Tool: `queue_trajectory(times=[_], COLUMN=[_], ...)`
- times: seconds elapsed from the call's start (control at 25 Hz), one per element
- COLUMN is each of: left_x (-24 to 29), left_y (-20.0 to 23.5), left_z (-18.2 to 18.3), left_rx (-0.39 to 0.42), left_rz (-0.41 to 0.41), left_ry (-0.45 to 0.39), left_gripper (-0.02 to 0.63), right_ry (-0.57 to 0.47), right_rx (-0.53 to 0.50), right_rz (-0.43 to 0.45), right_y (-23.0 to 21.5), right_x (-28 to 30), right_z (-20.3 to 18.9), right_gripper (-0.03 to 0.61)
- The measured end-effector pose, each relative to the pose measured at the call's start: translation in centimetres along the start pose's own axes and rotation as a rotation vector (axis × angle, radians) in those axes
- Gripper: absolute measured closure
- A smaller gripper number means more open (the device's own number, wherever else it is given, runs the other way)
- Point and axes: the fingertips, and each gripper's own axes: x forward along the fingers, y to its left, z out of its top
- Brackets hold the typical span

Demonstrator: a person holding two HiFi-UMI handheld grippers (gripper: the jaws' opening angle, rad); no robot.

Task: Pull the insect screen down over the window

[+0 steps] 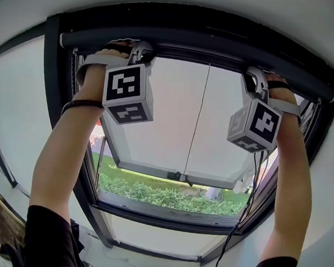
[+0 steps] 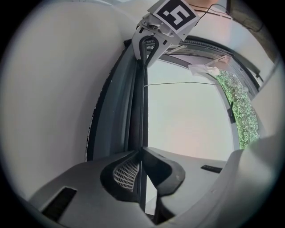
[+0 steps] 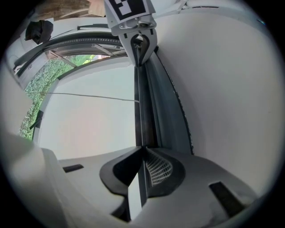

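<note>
**Both grippers clamped on the screen's pull bar at the top of the window**

The person reaches up with both arms to the head of the window. The left gripper and the right gripper sit well apart along the same line, each just under the dark rounded housing that spans the top of the frame. The marker cubes face the head camera.

The insect screen is up at the top, not drawn over the opening. All that shows of it is its thin dark pull bar, lying tight against the housing.

In the left gripper view, the left gripper has its jaws together on this bar, and the thin strip runs out from between the tips toward the other gripper at the far end. In the right gripper view, the right gripper shows the same. Its jaws are closed on the pull bar, with the ribbed pad on the housing side.

A thin cord hangs from the middle of the bar down across the pale sash, which tilts outward. Below the sash, green shrubs show outside. A black cable drops from the right gripper past the lower frame.
</note>
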Motion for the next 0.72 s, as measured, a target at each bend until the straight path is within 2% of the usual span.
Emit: queue_trajectory(times=[0.12, 0.36, 0.72], left_x=[0.0, -0.4, -1.9], left_y=[0.0, -0.9, -5.4], left_z=[0.1, 0.1, 0.2], left_rx=[0.019, 0.023, 0.035], left_rz=[-0.011, -0.061, -0.16], left_ry=[0.009, 0.007, -0.02], left_gripper=[0.592, 0.592, 0.592], right_ry=[-0.017, -0.006, -0.021], right_rx=[0.032, -0.005, -0.019], right_rz=[-0.001, 0.064, 0.212], right_y=[-0.7, 0.1, 4.7], right_x=[-0.2, -0.5, -2.3], right_z=[0.7, 0.7, 0.5], right_gripper=[0.549, 0.551, 0.554])
